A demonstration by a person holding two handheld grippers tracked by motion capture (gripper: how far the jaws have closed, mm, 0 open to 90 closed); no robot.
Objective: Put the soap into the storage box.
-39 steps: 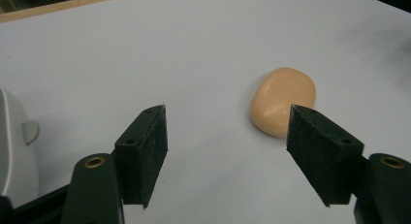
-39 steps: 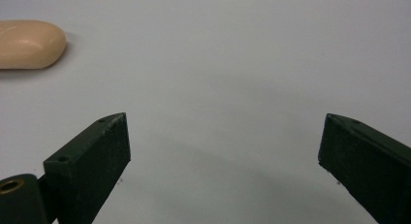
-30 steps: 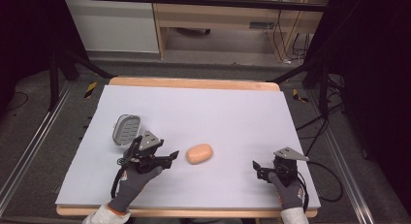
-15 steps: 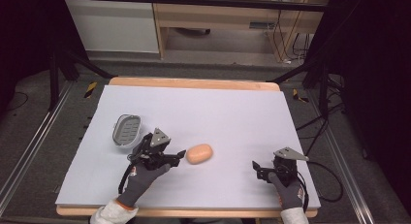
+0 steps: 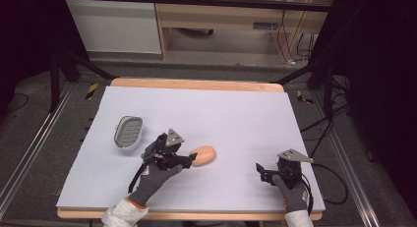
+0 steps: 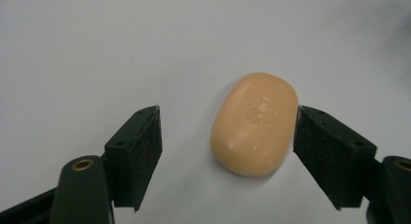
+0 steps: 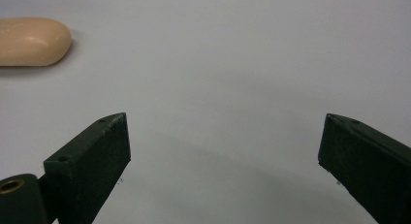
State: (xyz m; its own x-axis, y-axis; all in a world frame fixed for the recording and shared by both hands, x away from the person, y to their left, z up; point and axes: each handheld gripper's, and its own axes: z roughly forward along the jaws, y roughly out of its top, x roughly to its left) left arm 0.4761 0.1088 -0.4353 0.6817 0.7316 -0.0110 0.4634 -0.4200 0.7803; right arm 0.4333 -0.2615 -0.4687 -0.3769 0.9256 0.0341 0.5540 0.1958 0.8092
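The soap (image 5: 203, 155) is seen lying flat on the white desk (image 5: 226, 114), a little left of the middle and toward the near edge. The left gripper (image 5: 189, 159) is held at the soap's left end, with its jaws pointed right and slightly far. In the left gripper view, the soap (image 6: 254, 123) is seen between the two black jaws: the right jaw is touching or almost touching the soap's side, while the left jaw is set apart from it by a clear strip of desk. The jaws are spread wide and nothing is clamped by them. The soap's long axis is tilted a little to the line of the jaws.

The left hand (image 5: 155, 175) is gloved in grey and is stretched forward from the near edge, the forearm being angled up and to the right; a white sleeve cuff is seen at the wrist. The grey plate on the gripper's top is tilted toward the far side.

The right gripper (image 5: 259, 171) is held low near the right near corner of the desk, well apart from the soap, with its jaws pointed left. Its jaws are opened wide over bare desk, as shown in the right gripper view, where the soap (image 7: 33, 41) is seen at the far left. The right hand (image 5: 293, 192) is gloved likewise and is kept close to the near edge.

A grey dish (image 5: 129, 132) is placed to the left of the left gripper, near it but not touched.
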